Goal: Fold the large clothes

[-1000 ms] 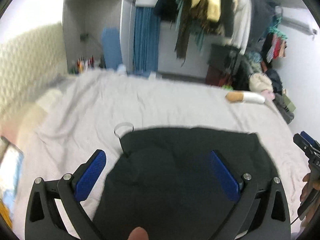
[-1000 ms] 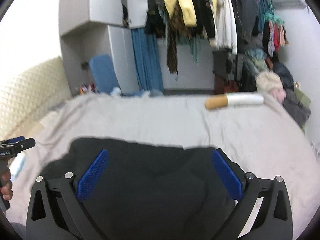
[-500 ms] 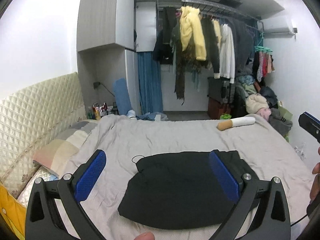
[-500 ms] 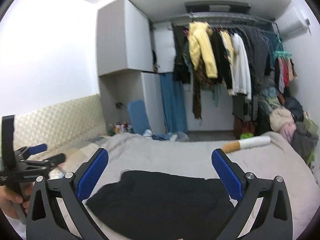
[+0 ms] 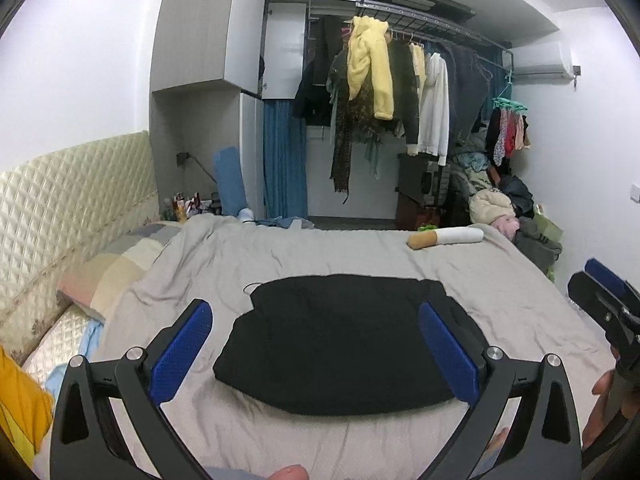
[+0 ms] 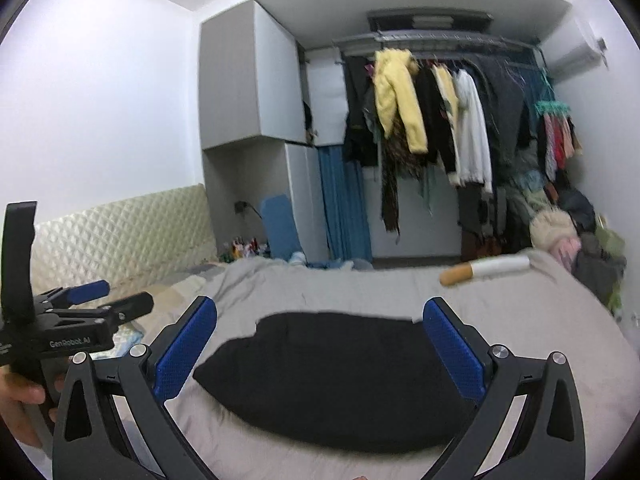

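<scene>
A black garment point(image 5: 340, 340) lies folded into a compact rectangle on the grey bedspread point(image 5: 280, 256), also visible as the black garment point(image 6: 328, 376) in the right wrist view. My left gripper point(image 5: 316, 344) hangs above and in front of it, open, its blue pads point(image 5: 180, 348) wide apart with nothing between them. My right gripper point(image 6: 320, 348) is likewise open and raised off the garment. Each gripper appears at the edge of the other's view, held in a hand.
A cigarette-shaped pillow point(image 5: 444, 237) lies at the bed's far right. Pillows point(image 5: 116, 264) and a quilted headboard point(image 5: 60, 200) stand on the left. A clothes rack point(image 5: 400, 92) full of hanging garments and a heap of clothes point(image 5: 504, 208) fill the far wall.
Both grippers have lifted up and back from the garment, which now lies farther below and looks smaller. Both stay open. The garment itself has not moved.
</scene>
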Action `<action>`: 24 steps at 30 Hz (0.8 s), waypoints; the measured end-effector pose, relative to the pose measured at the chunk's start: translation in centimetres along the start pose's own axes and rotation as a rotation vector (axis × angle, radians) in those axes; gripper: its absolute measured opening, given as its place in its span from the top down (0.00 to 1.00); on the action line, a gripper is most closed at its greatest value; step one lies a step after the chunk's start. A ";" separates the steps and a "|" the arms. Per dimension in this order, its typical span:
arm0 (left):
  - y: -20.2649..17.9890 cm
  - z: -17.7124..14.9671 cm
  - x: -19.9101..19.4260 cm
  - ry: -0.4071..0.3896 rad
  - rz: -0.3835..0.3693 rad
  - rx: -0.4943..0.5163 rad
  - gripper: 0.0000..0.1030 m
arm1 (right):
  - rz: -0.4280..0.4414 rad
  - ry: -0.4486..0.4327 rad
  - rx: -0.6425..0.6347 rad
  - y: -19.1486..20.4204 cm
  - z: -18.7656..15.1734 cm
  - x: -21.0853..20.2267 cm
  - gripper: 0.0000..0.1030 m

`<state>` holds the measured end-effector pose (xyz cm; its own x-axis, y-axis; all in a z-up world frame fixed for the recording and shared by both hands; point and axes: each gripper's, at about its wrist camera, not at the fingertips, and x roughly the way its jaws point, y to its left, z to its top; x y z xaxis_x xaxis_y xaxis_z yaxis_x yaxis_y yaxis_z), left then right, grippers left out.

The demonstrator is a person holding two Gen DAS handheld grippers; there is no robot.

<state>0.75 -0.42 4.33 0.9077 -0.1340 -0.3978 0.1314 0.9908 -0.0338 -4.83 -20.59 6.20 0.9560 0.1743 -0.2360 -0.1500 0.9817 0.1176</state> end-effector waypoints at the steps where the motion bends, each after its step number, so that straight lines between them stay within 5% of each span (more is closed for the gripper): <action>1: -0.2 -0.6 0.0 0.006 0.004 0.006 0.00 | -0.005 0.008 0.010 -0.1 -0.5 -0.1 0.00; 24: 1.1 -7.8 5.2 0.185 0.029 -0.025 0.00 | -0.107 0.199 0.076 -1.8 -9.1 1.5 0.00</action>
<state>2.47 0.15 -4.90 0.8221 -0.1018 -0.5602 0.0949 0.9946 -0.0415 -5.45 -21.45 -3.15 0.8955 0.0893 -0.4360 -0.0243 0.9880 0.1524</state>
